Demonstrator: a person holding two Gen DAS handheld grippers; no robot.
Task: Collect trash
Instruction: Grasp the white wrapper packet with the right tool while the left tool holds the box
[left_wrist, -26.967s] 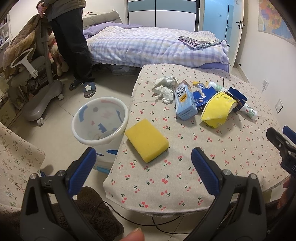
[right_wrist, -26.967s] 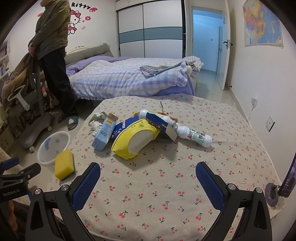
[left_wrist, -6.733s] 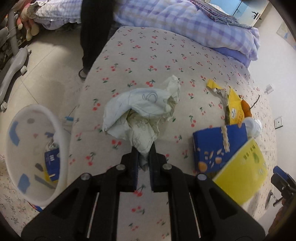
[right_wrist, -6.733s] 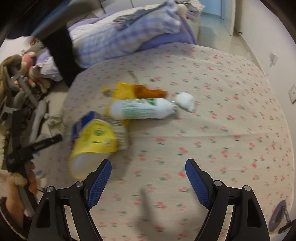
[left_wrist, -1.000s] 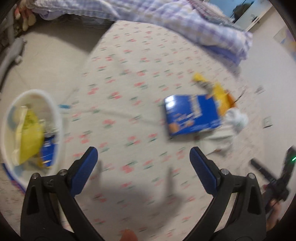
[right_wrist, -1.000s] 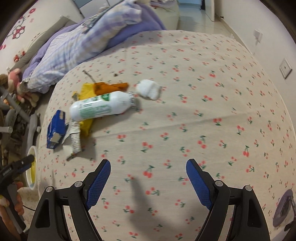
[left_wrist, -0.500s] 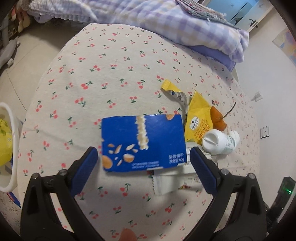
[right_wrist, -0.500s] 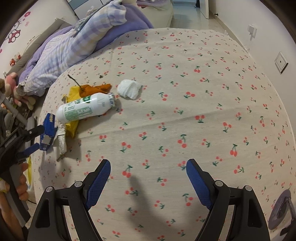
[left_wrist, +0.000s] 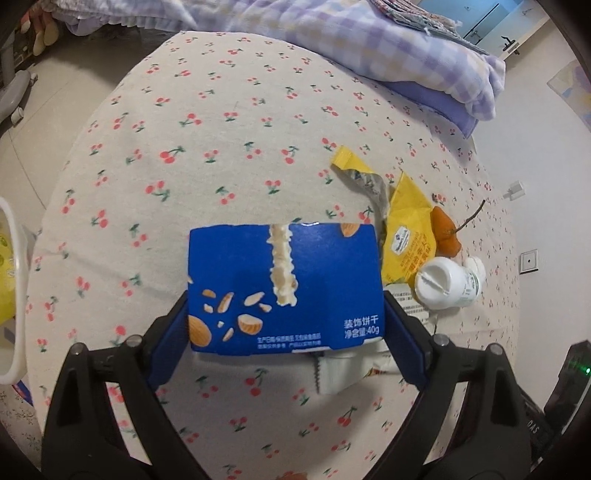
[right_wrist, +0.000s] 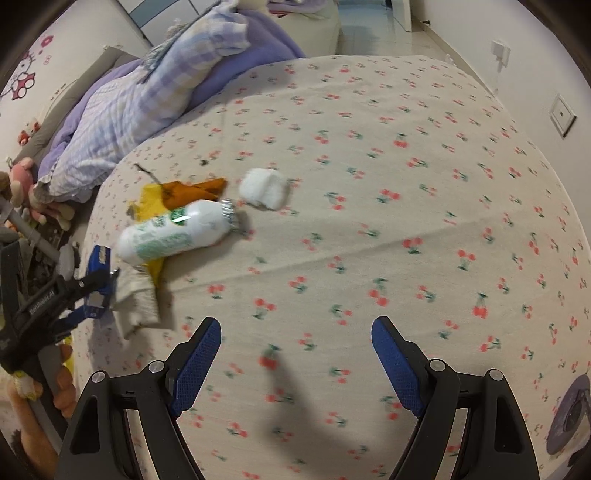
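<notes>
Since a second ago the left tongs (left_wrist: 284, 328) have swung from the bin to straddle the blue biscuit box (left_wrist: 284, 284) on the tabletop (left_wrist: 207, 122), jaws closing but apparently not yet gripping, beside the white bottle (left_wrist: 447, 284); right tongs (right_wrist: 295, 360) hang open, empty; next, pinch and lift.

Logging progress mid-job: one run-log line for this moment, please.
left gripper: closing around blue box | right gripper: open, empty | white bottle: on table

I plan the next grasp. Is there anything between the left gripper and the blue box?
Nothing visible. The blue box already lies between the closing jaws of the left gripper, on the cherry-print cloth.
</notes>
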